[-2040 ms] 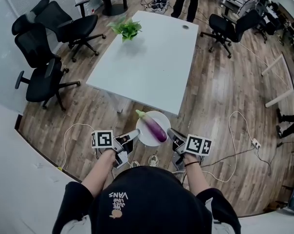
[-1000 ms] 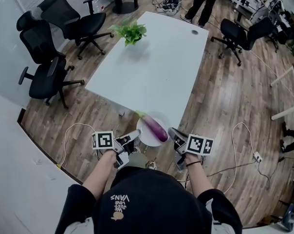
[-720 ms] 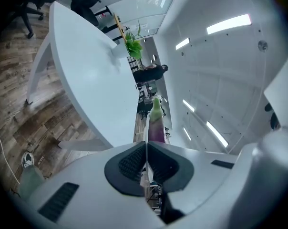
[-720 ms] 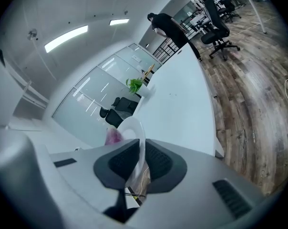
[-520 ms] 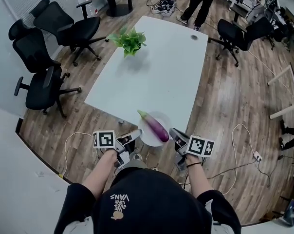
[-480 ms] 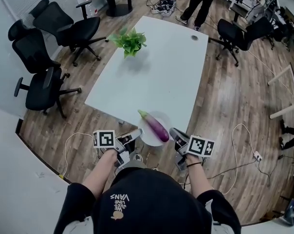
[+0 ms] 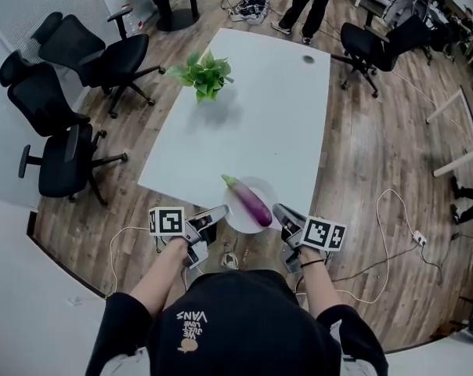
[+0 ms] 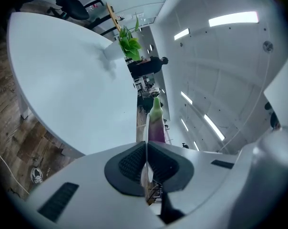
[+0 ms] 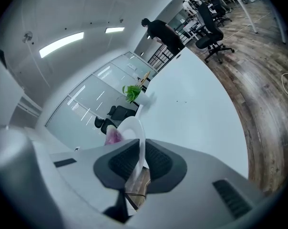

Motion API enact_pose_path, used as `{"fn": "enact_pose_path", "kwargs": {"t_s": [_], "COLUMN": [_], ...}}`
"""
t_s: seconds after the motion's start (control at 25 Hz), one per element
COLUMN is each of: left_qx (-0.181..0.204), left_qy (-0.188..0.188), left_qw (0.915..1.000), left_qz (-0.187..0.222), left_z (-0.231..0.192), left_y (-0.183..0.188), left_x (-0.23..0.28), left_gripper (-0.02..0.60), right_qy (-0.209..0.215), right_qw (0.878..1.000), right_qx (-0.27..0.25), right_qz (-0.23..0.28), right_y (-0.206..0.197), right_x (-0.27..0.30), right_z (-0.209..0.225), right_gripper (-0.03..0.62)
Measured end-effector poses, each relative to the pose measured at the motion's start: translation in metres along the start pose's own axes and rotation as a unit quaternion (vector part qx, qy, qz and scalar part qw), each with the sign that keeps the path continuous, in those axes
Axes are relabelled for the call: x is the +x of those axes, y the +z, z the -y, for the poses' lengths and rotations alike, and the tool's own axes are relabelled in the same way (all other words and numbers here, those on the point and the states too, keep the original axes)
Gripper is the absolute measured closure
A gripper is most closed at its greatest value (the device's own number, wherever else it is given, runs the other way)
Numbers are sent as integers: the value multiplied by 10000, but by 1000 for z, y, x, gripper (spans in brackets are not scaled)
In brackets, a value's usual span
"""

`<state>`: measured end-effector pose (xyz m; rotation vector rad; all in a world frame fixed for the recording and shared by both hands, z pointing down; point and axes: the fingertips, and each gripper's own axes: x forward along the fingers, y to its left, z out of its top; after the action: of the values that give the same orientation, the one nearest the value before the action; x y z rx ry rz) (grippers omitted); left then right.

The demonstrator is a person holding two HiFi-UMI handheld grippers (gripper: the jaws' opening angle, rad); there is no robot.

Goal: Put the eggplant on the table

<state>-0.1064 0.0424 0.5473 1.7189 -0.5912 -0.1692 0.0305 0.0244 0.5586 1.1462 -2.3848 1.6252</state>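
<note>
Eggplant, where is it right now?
In the head view, low centre, the eggplant lies on a white plate pinched by the left gripper and right gripper, at the near edge of the white table.

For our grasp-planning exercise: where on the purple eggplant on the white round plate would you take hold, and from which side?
Grip the purple eggplant across its thick middle, not the tapering green stem end. It lies flat on the white round plate, so probably come from above, jaws across its length. The left gripper and right gripper clamp its rim; free one first.
</note>
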Motion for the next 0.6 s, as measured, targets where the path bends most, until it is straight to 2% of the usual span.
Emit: {"fn": "enact_pose_path", "kwargs": {"t_s": [0.28,0.6], "left_qx": [-136,-137], "left_qy": [6,-15], "left_qw": [9999,9999], "left_qz": [-71,100], "left_z": [-9,-15], "left_y": [14,60], "left_x": [15,53], "left_gripper": [560,560], "right_qy": [-98,-8], "right_qw": [9999,9999], "right_qx": [91,-57], "right_qz": [-30,-104], "right_y": [15,72], "right_x": [10,35], "right_z": [11,27], "right_gripper": [551,551]}}
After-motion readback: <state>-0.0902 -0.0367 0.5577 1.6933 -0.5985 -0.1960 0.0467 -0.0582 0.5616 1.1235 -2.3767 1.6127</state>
